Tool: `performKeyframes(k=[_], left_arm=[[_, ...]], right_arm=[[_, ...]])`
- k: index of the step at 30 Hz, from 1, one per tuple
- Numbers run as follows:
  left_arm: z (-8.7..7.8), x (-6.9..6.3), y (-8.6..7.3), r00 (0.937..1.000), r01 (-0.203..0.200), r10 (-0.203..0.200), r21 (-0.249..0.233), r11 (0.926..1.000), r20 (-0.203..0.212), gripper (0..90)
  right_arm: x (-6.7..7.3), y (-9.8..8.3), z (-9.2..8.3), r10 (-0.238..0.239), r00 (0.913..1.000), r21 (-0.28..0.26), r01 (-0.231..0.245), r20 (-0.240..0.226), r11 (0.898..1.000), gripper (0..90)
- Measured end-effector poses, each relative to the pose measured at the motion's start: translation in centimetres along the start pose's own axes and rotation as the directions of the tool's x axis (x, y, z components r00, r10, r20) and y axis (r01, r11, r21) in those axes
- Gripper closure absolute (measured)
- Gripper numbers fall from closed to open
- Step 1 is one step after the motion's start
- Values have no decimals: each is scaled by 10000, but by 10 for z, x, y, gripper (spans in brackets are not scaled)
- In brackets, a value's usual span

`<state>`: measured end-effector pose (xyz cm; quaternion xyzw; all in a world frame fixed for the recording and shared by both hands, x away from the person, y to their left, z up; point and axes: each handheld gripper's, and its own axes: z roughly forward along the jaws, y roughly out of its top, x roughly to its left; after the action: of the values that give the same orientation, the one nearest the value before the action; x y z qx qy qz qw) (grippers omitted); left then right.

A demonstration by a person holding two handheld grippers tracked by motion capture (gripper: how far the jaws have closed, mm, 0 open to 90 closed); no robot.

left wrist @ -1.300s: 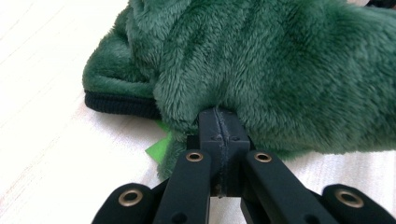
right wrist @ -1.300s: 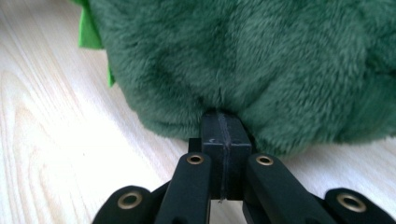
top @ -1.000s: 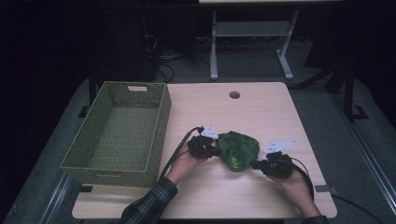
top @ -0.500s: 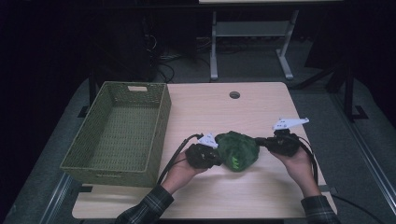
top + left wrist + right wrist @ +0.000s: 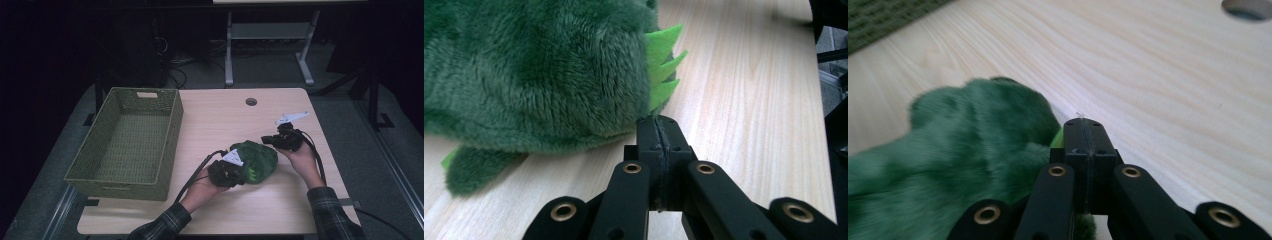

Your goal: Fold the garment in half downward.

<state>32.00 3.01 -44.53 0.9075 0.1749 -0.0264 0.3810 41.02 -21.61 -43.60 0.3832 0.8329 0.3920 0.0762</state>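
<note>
A: Item one: green plush toy point(image 5: 255, 161), lower centre of the high view, lying on the worktop point(image 5: 220, 115). No tag, brand or readable writing seen anywhere on it.

B: Noted. Finish?

A: Dark green shaggy pile with a faint mottle; row of bright lime felt spikes point(image 5: 663, 65) along one edge, pointing right in the left gripper view. Bunched in a rounded heap; one stubby limb or flap point(image 5: 471, 170) sticking out at lower left of that view.

B: Left hand-held gripper point(image 5: 239, 176)?

A: At the toy's lower left edge in the high view. Jaws clenched flush together, tips right against the plush below the spikes; no fabric seen between them.

B: Right hand-held gripper point(image 5: 265, 140)?

A: At the toy's upper right edge. Jaws likewise pressed together, pad to pad, tips at the fur's rim; whether any fur is pinched, cannot tell. Grey three-cornered plate point(image 5: 291, 118) on top, unmarked.

B: Other stock?

A: Green woven basket point(image 5: 125, 177), left half of the high view, well apart from the toy; pale patch point(image 5: 146, 94) at its far wall, nothing legible. Round cable hole point(image 5: 251, 102) in the worktop, upper centre.
</note>
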Motion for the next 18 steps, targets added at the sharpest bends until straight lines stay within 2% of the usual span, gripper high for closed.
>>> performKeyframes(k=[1, 4, 6, 9, 18], left_arm=[[2, 0, 0, 10000, 19, -19, 24, 10000, 9, 896], [9, 3, -1, 9999, -86, 88, 216, 9997, -107, 895], [13, 5, -2, 9998, -20, 25, 259, 9997, -180, 896], [15, 8, -4, 9992, -15, 30, 361, 9993, -401, 896], [15, 13, -9, 9987, 70, -47, 445, 9990, -506, 896]], right_arm=[[-3, -2, 4, -39, 10000, 134, 39, -17, 9999, 900], [-5, -6, 13, 239, 9995, 447, -230, -198, 9987, 900], [-5, -8, 16, 211, 9993, 551, -193, -310, 9983, 900], [-3, -10, 14, 238, 9988, 620, -211, -431, 9979, 900], [7, -24, 7, 235, 9972, 691, -187, -706, 9974, 900]])
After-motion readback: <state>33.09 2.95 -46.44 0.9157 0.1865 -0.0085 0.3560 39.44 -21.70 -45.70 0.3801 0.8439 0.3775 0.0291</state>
